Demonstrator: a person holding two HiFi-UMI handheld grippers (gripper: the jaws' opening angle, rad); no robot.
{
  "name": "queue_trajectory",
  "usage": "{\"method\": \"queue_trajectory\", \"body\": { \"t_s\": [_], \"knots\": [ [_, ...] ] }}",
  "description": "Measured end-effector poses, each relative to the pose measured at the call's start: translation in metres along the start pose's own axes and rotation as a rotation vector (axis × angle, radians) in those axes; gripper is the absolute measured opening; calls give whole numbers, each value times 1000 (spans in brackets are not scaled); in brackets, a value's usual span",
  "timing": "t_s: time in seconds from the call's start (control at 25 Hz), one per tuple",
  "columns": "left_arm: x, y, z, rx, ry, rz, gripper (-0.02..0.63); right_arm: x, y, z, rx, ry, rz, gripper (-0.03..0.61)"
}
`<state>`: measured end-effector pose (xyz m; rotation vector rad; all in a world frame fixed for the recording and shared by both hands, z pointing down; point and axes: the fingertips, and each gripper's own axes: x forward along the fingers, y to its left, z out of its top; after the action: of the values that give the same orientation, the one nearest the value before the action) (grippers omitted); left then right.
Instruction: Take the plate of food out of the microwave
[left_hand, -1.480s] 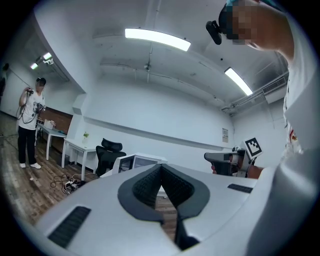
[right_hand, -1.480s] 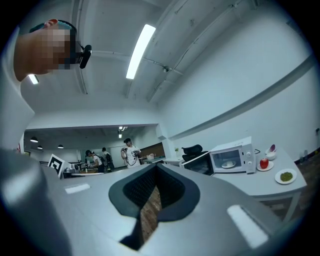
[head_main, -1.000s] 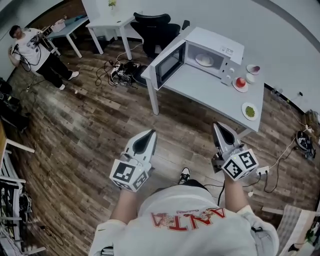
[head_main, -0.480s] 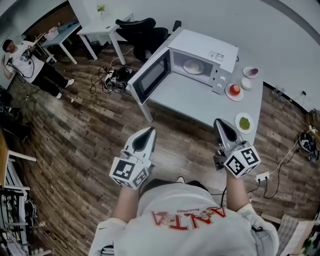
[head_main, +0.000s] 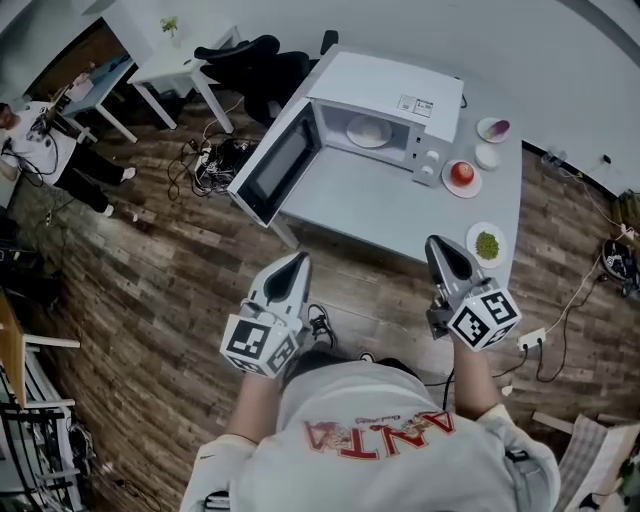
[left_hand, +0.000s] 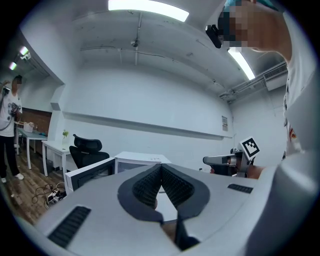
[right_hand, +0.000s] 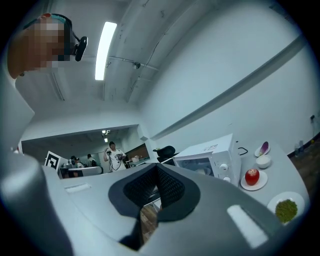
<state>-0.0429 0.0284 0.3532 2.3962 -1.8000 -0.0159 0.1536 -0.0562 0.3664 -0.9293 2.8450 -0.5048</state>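
1 label (head_main: 413, 103) atop microwave (head_main: 375, 80), txt unreadable.

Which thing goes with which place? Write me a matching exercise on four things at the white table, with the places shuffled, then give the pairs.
Things:
1. plate of food
2. red fruit
3. plate of green food
4. microwave door

Places:
A. swung open to the left
B. close beside the right side of the microwave
C. inside the microwave
D. alone near the near edge of the table

Pairs: 1-C, 2-B, 3-D, 4-A
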Motion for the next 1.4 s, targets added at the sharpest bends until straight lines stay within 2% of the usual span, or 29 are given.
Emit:
{"method": "queue_trajectory", "body": {
  "t_s": [0.16,0.36,0.52,0.76,0.96,1.24,1.4],
  "knots": [
    [28,23,-1,-5,-10,-37,9,24,-14,2,-4,5,-41,0],
    [68,73,-1,3,-10,-31,9,76,-25,-2,0,28,-90,0],
    [99,104,0,-3,-3,-76,9,124,-28,0,-6,47,-115,0],
    [132,138,-6,-29,18,-141,9,174,-37,-12,41,60,-163,0],
    [151,155,-10,-64,40,-152,9,194,-61,-22,138,63,-197,0],
    [183,163,-17,-76,76,-96,9,221,-106,-43,319,106,-149,0],
    [194,163,-14,-92,79,-68,9,245,-138,-66,519,132,-152,0]
  ]
}}
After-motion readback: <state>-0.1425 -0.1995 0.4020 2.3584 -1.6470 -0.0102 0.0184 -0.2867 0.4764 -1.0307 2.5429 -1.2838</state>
